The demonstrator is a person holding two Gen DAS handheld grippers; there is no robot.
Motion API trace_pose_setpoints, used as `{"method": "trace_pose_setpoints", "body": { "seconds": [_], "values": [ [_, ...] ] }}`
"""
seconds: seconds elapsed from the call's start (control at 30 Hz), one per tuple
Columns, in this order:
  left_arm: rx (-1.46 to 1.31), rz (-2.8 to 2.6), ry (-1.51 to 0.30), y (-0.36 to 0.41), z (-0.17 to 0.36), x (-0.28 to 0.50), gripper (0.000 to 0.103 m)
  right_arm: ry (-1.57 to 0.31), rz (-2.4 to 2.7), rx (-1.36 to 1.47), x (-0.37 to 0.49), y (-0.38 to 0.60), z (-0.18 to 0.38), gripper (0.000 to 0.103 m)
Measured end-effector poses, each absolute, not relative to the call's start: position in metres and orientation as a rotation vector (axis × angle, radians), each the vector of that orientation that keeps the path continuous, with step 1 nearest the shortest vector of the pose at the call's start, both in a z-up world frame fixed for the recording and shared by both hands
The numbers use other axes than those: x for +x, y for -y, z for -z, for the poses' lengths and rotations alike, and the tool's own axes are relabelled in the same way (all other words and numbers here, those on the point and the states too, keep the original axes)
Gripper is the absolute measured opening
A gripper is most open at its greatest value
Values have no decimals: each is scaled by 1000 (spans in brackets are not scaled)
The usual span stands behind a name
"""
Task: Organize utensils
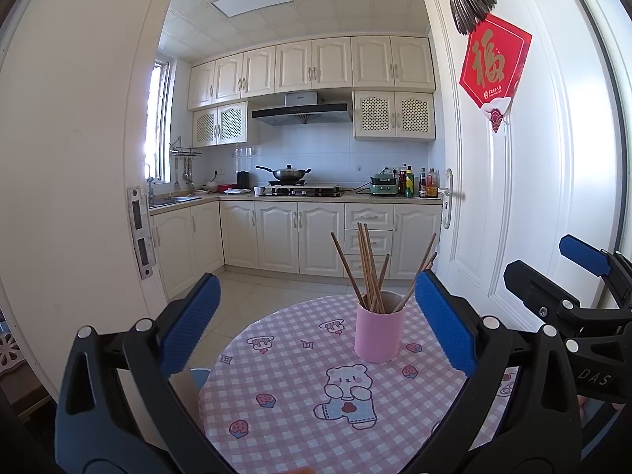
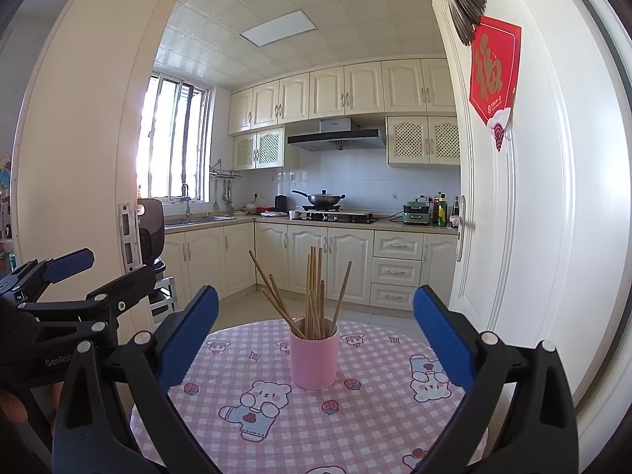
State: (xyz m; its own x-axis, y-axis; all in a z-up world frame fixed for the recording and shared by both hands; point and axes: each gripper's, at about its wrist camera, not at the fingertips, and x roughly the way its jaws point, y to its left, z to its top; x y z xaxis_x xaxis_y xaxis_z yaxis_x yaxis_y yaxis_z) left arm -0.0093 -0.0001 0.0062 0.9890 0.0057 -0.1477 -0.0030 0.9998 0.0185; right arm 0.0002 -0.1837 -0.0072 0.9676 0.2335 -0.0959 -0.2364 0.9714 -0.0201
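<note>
Chopsticks (image 1: pixel 369 272) are seen standing fanned out in a pink cup (image 1: pixel 378 333), at 12 o'clock from the left gripper (image 1: pixel 316 322), whose blue pads are held wide apart with nothing between them. The right gripper (image 2: pixel 316 330) is likewise spread and empty, with the cup at its 12 o'clock. The cup is set upright on a round table (image 1: pixel 292 426) covered by a pink checked cloth. A white door (image 1: pixel 525 181) is seen at 2 o'clock.

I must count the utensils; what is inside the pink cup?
Wooden chopsticks stand in the pink cup, leaning outward. Their lower ends and the cup's bottom are hidden by its wall.
</note>
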Motion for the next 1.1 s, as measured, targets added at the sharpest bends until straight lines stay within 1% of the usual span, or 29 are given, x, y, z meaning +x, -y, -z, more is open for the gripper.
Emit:
{"method": "trace_pose_setpoints", "body": {
  "seconds": [1.1],
  "values": [
    [19,-4,-148,-1,-6,-9,97,-99,-239,-26,-1,181,10,95]
  ]
}}
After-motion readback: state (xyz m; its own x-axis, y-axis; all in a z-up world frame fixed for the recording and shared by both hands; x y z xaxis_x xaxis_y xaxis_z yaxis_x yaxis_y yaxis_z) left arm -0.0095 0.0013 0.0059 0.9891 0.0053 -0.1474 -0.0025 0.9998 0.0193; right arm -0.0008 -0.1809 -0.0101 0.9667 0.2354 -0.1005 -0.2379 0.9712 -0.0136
